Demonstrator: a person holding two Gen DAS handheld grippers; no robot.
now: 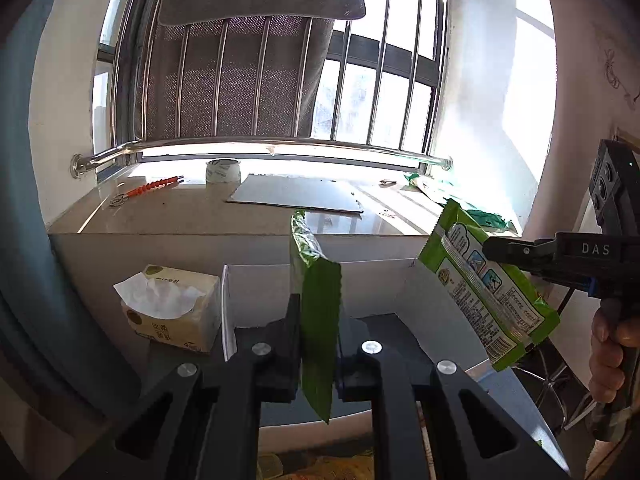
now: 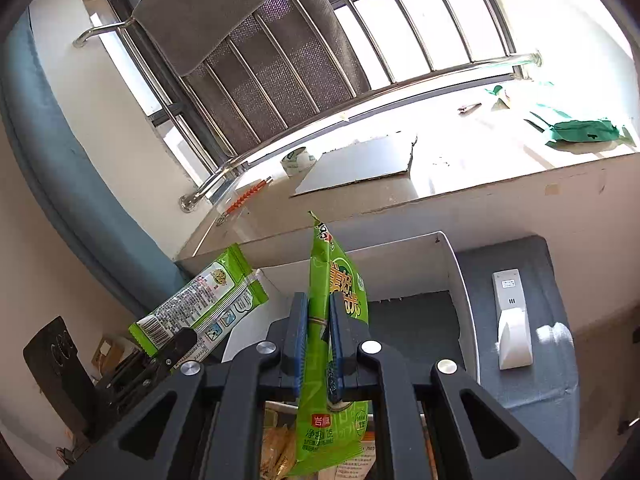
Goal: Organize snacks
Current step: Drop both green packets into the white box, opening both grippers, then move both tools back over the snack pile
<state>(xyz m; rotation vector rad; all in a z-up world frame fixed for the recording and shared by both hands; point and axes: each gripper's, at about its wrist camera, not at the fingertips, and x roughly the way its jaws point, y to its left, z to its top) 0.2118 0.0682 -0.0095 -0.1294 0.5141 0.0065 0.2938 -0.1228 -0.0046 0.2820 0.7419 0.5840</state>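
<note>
My left tool (image 1: 318, 344) is clenched on a green snack packet (image 1: 318, 320), which stands edge-on between the pads, its crimped top rising above the fingers and its lower corner hanging below them. My right tool (image 2: 318, 340) grips a second green snack packet (image 2: 332, 320) the same way, upright, with the blue pads pressing both faces. Both packets are held in the air in front of an open white cardboard box (image 1: 372, 280) whose floor shows dark.

Left of the box sits a soft pack of tissues (image 1: 172, 312) with a sheet sticking out. On the grey counter (image 2: 552, 360) right of the box lies a white remote control (image 2: 512, 320). Behind the box runs a stone window ledge (image 1: 180, 216) carrying a roll of tape (image 1: 223, 171), an orange-beaded tool (image 1: 154, 186), a flat grey board (image 1: 298, 196) and some green wrapping (image 2: 580, 130). A steel rail and window bars stand beyond.

The right-hand packet's front shows yellow lettering and a red label; the back of each carries small print, and the left-hand one also shows a barcode.
</note>
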